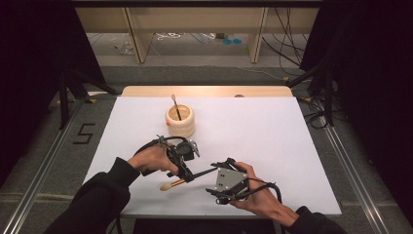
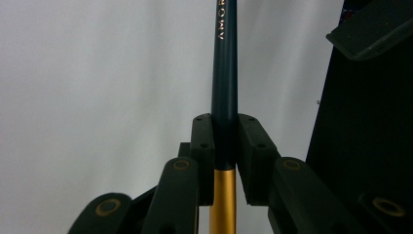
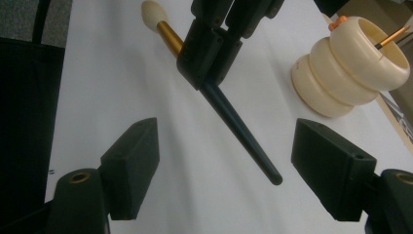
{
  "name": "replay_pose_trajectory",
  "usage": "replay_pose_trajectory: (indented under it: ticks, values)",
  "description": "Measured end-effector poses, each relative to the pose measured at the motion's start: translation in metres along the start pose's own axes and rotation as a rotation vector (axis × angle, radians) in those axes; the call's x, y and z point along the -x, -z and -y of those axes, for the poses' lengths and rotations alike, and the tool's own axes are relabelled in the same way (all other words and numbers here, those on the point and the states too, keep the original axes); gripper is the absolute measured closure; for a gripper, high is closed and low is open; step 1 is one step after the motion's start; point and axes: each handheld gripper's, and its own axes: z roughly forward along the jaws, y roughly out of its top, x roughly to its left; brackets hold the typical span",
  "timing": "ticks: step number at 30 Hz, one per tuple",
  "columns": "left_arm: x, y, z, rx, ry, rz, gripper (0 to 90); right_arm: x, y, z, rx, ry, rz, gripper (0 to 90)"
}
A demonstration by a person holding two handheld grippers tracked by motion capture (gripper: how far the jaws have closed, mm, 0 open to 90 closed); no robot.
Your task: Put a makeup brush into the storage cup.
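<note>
Right gripper view: makeup brush (image 3: pixel 234 114) at frame centre, clamped in left gripper (image 3: pixel 209 53); right gripper (image 3: pixel 238 173) gaping around handle tip. Risk judged: slip during handover, brush dropped short of holder (image 3: pixel 350 73).

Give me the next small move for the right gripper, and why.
Probably shut the right gripper on the brush handle. The left gripper clamps the brush by the gold ferrule, and the dark handle end hangs between the right's open jaws, so a handover looks set up.
</note>
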Motion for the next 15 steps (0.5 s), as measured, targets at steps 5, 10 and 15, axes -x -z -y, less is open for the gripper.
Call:
replay_pose_trajectory:
  ticks: [5, 10, 15]
  values:
    - [0.0038, -0.0018, -0.0016, -0.006, -0.002, 0.007, 78.1, -0.0001, -0.0023, -0.0022, -0.009, 0.031, -0.011, 30.4]
    - [0.0059, -0.0003, -0.0034, -0.008, -0.012, 0.01, 78.1, 0.0001, -0.0038, -0.0045, -0.018, 0.063, -0.012, 34.3]
    - [0.0078, -0.001, -0.0054, -0.026, -0.019, 0.016, 78.1, -0.0013, -0.0062, -0.0062, -0.03, 0.098, -0.013, 38.5]
